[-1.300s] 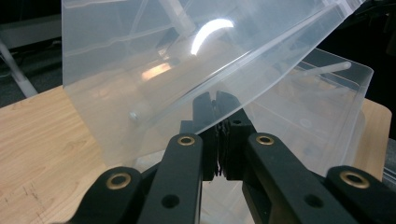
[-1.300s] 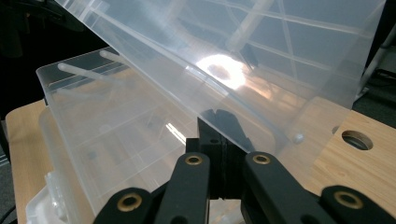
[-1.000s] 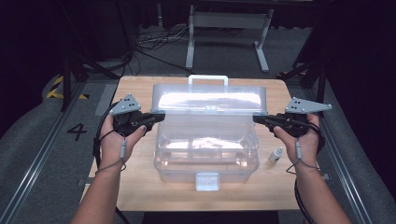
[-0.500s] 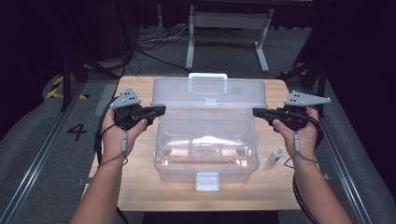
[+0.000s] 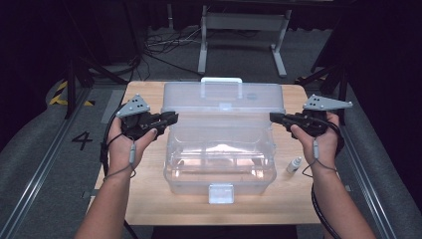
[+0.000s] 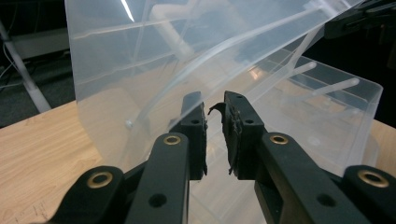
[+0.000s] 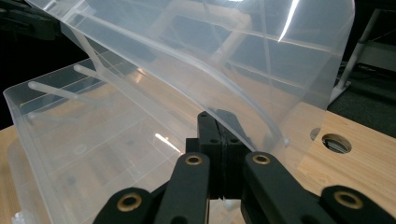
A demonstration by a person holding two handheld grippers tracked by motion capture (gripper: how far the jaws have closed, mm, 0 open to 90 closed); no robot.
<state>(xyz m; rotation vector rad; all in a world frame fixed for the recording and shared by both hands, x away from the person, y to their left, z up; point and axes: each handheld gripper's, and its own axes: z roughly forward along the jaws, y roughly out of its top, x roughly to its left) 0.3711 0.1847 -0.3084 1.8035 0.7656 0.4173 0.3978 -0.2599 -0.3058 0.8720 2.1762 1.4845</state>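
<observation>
Raised lid (image 5: 224,99) spans between left fingers (image 6: 198,126) and right fingers (image 7: 219,133)

We cannot tell whether the right gripper (image 7: 223,135) pinches the lid (image 7: 224,60) edge, since its closed jaws hide the contact. The small bottle (image 5: 294,165) beside the clear box (image 5: 219,164) is too tiny for us to read. The lid runs off the top of both gripper views.
</observation>
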